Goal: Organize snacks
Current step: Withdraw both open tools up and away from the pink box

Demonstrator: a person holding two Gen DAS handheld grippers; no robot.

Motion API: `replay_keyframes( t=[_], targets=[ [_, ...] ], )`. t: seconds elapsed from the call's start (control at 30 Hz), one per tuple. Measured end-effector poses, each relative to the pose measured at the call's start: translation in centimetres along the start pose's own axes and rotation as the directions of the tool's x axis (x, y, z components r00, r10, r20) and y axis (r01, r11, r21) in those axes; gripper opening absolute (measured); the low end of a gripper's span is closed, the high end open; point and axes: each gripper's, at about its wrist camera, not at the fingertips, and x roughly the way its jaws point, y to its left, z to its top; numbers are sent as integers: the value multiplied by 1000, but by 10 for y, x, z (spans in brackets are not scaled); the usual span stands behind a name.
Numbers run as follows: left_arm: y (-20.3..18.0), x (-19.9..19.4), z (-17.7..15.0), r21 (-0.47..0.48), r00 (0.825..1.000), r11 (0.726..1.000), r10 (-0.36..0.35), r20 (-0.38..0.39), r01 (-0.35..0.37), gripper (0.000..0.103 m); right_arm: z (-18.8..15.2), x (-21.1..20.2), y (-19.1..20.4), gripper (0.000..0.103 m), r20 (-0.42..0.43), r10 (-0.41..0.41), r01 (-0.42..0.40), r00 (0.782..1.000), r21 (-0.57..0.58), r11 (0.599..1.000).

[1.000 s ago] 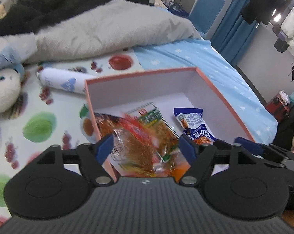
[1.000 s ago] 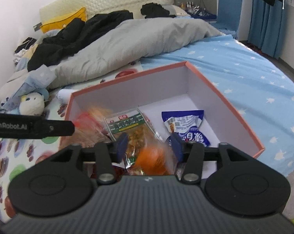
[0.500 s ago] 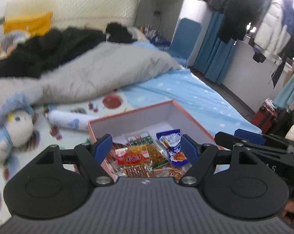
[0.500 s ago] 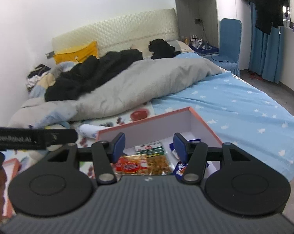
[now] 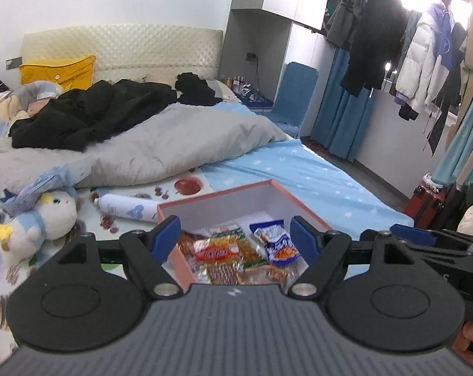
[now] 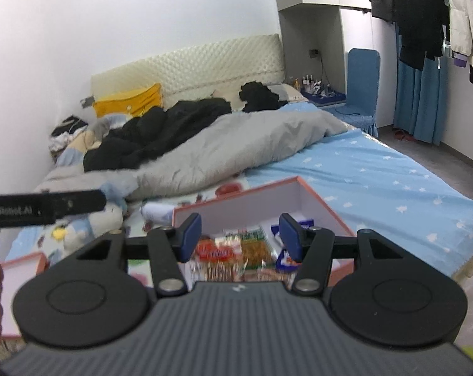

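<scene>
Bedding fills the background; just ahead of both tools sits the box (image 5: 236, 192), snacks (image 5: 236, 250) gathered inside to keep them together. Left tool (image 5: 236, 236) and right tool (image 6: 240, 235) hang spread and empty above it, likely because sorting looks finished.

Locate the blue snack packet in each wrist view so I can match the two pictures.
Left wrist: blue snack packet lies in the box's right half, between the open fingers, nearer the right one.
Right wrist: blue snack packet is mostly hidden behind the right fingertip.
Shared landmark: the orange-rimmed box on the bed.
</scene>
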Motion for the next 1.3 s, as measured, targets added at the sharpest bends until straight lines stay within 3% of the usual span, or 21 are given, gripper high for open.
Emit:
replay_keyframes(
  t=[0.13,0.33,0.57,1.13,1.3],
  targets=[
    [-1,-13,-24,39,1000,999,23,-6,-22,81,-15,-14,8,57,5,-4,4,1000,-26,1000],
    [6,-25,-50,-1,998,999,54,-12,-54,81,-33,-16,13,57,29,-2,3,1000,-27,1000],
    [15,-24,-67,-37,997,997,64,-32,-65,81,-49,-3,7,57,-4,-13,13,1000,9,1000],
    [12,-14,-58,-62,998,996,55,-32,-57,81,-51,-9,4,57,11,-46,46,999,3,999],
    [14,-13,-57,-63,997,996,63,-38,-66,91,-51,-10,4,57,19,-51,51,999,4,999]
  ],
)
